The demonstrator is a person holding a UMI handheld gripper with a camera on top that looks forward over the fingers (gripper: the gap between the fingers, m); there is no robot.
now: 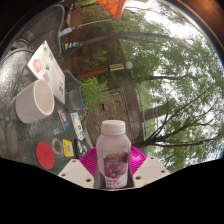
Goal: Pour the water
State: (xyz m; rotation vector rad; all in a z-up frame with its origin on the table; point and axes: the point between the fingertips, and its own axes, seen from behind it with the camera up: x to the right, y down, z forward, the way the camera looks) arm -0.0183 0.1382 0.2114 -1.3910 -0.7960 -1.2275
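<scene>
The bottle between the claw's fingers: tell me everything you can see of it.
The bottle is small, of whitish translucent plastic, with a white screw cap still on and a pink label bearing a picture on its lower half. It stands upright between the fingers of the claw, whose magenta pads press on it from both sides. Its base is hidden, so its support cannot be told. The white cup stands apart, beyond it.

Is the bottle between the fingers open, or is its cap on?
Its cap is on: the bottle has a white cap closing its top. It sits between the gripper fingers, pads at each side.
</scene>
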